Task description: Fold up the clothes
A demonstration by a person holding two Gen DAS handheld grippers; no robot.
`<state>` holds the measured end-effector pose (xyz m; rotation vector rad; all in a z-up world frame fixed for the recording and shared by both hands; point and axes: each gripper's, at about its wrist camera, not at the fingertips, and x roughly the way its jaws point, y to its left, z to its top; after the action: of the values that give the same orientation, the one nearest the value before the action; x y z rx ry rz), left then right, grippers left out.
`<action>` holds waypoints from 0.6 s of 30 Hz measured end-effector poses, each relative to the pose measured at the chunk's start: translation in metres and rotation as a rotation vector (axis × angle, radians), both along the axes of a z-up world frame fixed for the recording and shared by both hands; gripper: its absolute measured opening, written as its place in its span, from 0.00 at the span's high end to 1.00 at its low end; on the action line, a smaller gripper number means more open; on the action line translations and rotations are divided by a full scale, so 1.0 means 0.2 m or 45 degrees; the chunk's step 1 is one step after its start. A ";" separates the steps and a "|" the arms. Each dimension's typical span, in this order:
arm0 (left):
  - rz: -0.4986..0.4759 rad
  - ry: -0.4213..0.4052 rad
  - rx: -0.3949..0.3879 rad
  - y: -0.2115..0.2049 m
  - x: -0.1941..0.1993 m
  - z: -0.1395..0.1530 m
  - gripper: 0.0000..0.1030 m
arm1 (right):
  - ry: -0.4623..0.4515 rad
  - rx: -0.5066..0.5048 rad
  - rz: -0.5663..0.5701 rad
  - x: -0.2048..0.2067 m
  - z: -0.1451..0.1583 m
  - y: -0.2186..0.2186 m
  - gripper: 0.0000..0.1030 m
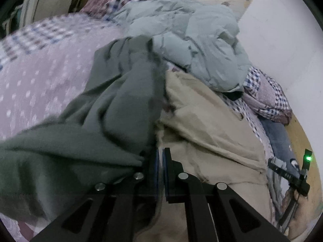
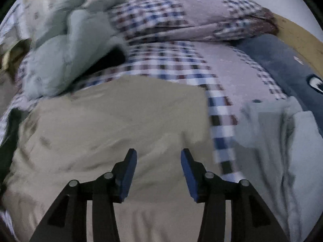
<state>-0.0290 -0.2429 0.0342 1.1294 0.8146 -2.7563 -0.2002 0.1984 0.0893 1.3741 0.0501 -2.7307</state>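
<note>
The left gripper (image 1: 160, 153) is pinched tight on the edge of a dark green soft cloth (image 1: 113, 109), lying on the checked bed sheet (image 2: 177, 70). The right gripper (image 2: 158, 155) has its fingers wide apart over a flat tan cloth (image 2: 113, 125).

Matt beige cloth (image 2: 113, 121) (creased), fuzzy green garment (image 1: 113, 109)

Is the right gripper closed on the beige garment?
No, the right gripper is open, its fingers spread apart above the beige garment.
</note>
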 end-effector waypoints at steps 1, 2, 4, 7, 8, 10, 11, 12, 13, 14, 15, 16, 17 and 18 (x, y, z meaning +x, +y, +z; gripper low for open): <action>-0.018 0.016 -0.027 0.01 -0.01 0.02 0.84 | -0.008 0.022 0.061 0.04 -0.01 -0.06 0.53; -0.051 0.038 -0.071 0.04 -0.02 0.04 0.69 | -0.012 0.033 0.108 0.08 -0.02 -0.12 0.53; -0.117 0.081 -0.160 0.08 -0.04 0.08 0.49 | -0.016 0.027 0.178 0.15 -0.05 -0.22 0.53; -0.194 0.132 -0.235 0.12 -0.07 0.11 0.43 | -0.031 -0.041 0.280 0.21 -0.07 -0.37 0.53; -0.204 0.130 -0.208 0.11 -0.09 0.10 0.43 | -0.038 -0.064 0.316 0.21 -0.07 -0.43 0.53; -0.221 0.120 -0.156 0.10 -0.13 0.07 0.43 | -0.051 -0.107 0.382 0.19 -0.06 -0.55 0.53; -0.228 0.112 -0.131 0.09 -0.15 0.06 0.43 | -0.058 -0.128 0.413 0.17 -0.06 -0.60 0.53; -0.236 0.104 -0.107 0.08 -0.17 0.05 0.43 | -0.066 -0.152 0.447 0.14 -0.05 -0.66 0.53; -0.243 0.096 -0.082 0.08 -0.19 0.03 0.43 | -0.075 -0.179 0.482 0.12 -0.03 -0.74 0.53; -0.253 0.094 -0.054 0.07 -0.21 0.02 0.43 | -0.081 -0.209 0.516 0.09 -0.01 -0.81 0.53; -0.269 0.107 -0.026 0.07 -0.21 0.03 0.43 | -0.084 -0.240 0.551 0.06 0.02 -0.88 0.53; -0.277 0.110 -0.019 0.07 -0.22 0.03 0.43 | -0.086 -0.271 0.582 0.02 0.05 -0.96 0.53; -0.285 0.114 -0.011 0.07 -0.22 0.03 0.43 | -0.087 -0.300 0.611 -0.02 0.08 -1.03 0.53; -0.290 0.121 -0.004 0.07 -0.23 0.03 0.43 | -0.090 -0.331 0.635 -0.07 0.10 -1.10 0.53</action>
<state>-0.0752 -0.2290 0.0393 1.1658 0.7318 -3.0162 -0.2132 -0.0217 0.1096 1.1918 0.0272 -2.1912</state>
